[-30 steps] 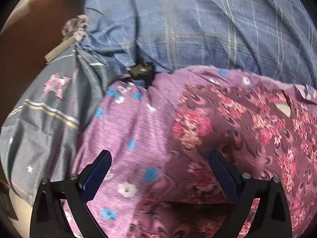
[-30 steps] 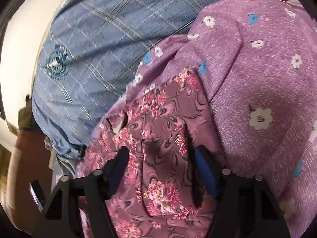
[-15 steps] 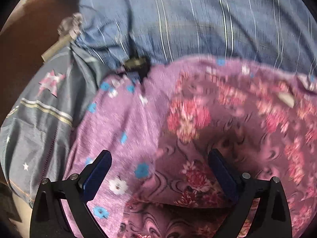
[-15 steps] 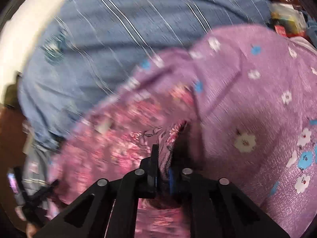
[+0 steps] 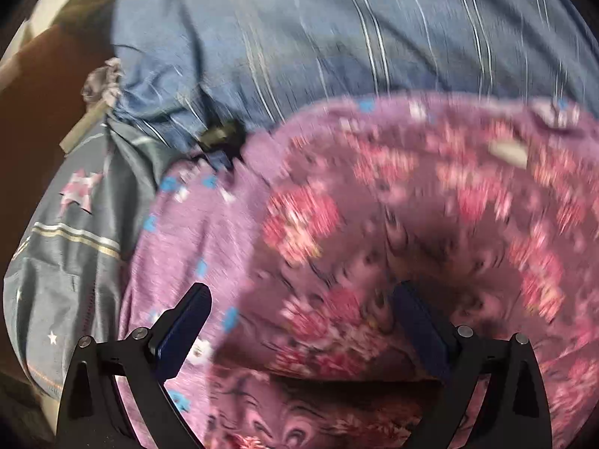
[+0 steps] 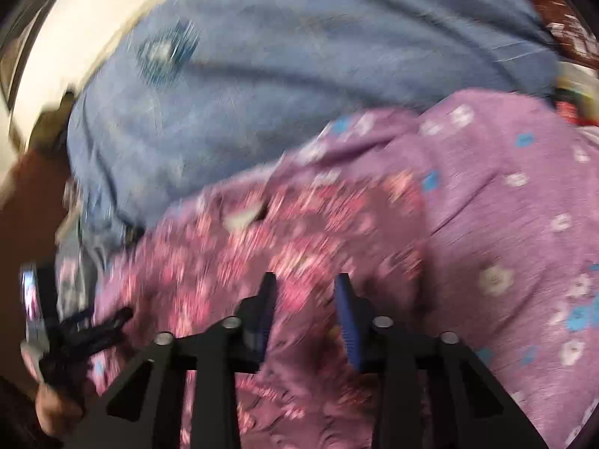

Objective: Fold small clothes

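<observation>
Lying under and between both pairs of my jaws: one dark purple cloth garment printed with pink-red flowers and black swirls (image 5: 393, 232), spread over a lighter purple cloth with small white and blue flowers (image 5: 209, 224).

Left gripper (image 5: 299, 321): jaws wide apart, the blue pads clear of the fabric; the garment's folded edge runs across the gap just below the fingertips.

Right gripper (image 6: 305, 299): jaws a narrow way apart and opening; flowered fabric shows in the gap, but the blur hides whether the pads press on it.

Garment, appearance: rumpled, blurred by motion in both views, a pale patch near its far edge, a dark fold along its near edge in the left view.

Ground beneath: blue bedsheet with thin pale check lines (image 5: 337, 37), a round dark-blue emblem on it in the right view.

To the left: grey-blue cloth with a pink star and pale stripes (image 5: 71, 247).
</observation>
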Motion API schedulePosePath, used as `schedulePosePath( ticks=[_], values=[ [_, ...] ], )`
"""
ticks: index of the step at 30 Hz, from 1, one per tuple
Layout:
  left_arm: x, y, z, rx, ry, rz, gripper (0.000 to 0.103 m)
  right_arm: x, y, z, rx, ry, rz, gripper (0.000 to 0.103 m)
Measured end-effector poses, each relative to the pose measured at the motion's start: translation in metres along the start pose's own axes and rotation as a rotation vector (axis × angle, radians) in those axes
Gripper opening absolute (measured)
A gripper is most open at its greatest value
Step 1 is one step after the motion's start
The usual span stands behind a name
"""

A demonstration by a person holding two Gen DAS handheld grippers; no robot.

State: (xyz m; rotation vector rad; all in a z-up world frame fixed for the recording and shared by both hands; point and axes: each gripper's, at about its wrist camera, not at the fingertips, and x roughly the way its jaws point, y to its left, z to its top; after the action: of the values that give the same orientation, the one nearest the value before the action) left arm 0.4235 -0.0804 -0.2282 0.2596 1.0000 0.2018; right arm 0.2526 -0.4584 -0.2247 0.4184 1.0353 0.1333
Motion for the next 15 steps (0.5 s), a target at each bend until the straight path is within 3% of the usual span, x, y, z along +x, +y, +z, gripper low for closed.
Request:
schedulePosePath(
  ticks=[2,6,9,12,15],
  values=[
    [0.006,-0.007,-0.004,0.014,0.011,0.022,0.101,0.017,0.004,-0.007,-0.015,0.084,-0.016,0.024],
    [0.007,-0.006,-0.002,-0.027,0.023,0.006,0.102,-0.001,0.010,-0.002,-0.023,-0.005,-0.003,0.026],
    [0.014,0.003,-0.004,-0.084,0.026,-0.026,0.103,-0.005,0.002,0.005,0.021,-0.067,-0.071,0.027],
    [0.017,0.012,-0.006,-0.122,0.037,-0.069,0.103,0.000,-0.015,0.011,0.070,-0.075,-0.124,0.027],
    [0.022,0.023,-0.008,-0.151,0.043,-0.117,0.103,0.005,-0.027,0.012,0.099,-0.046,-0.103,0.027]
  ],
)
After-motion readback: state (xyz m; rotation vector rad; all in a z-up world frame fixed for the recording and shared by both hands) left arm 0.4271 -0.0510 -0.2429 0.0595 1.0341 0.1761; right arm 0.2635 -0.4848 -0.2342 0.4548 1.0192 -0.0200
